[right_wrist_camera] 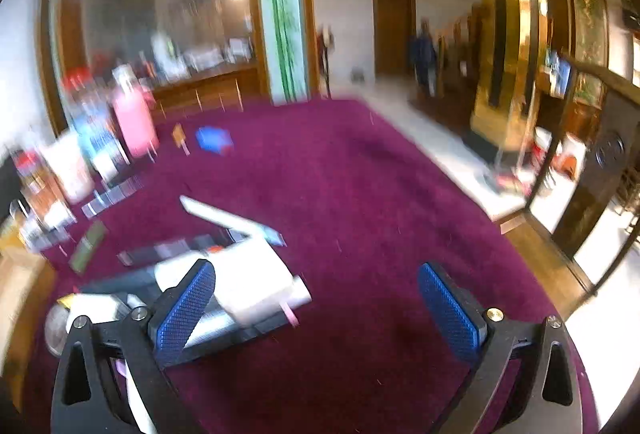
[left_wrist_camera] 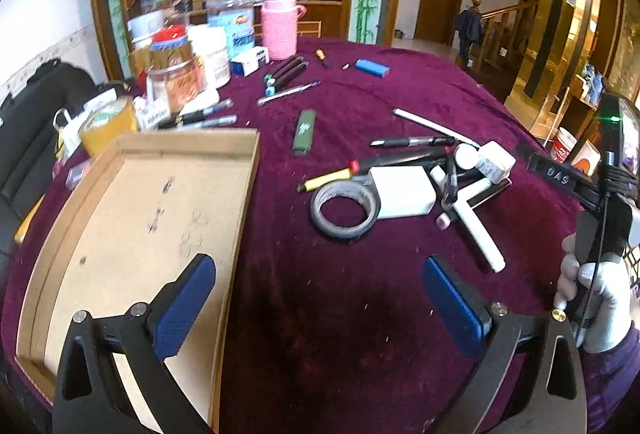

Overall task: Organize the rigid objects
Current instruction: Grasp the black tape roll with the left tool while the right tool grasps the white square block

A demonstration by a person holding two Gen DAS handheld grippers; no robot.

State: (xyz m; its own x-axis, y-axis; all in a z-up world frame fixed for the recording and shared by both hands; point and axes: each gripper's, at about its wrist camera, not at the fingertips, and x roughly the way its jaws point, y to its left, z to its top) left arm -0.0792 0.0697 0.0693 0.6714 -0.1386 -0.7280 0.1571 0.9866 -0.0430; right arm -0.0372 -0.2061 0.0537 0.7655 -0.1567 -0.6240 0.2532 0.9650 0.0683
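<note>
While your shallow brown cardboard tray [left_wrist_camera: 132, 218] lies on the plush maroon velvet cloth [left_wrist_camera: 340, 294], your left gripper [left_wrist_camera: 318, 298] and right gripper [right_wrist_camera: 316, 300] both gape wide, holding nothing.

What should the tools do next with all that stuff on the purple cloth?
Probably ease the right tool left over the white block in the pile and close on it. Both tools are open and hold nothing, the cardboard tray beside the left tool has nothing in it, and the right tool's left pad already overlaps that pile in its blurred view.
</note>
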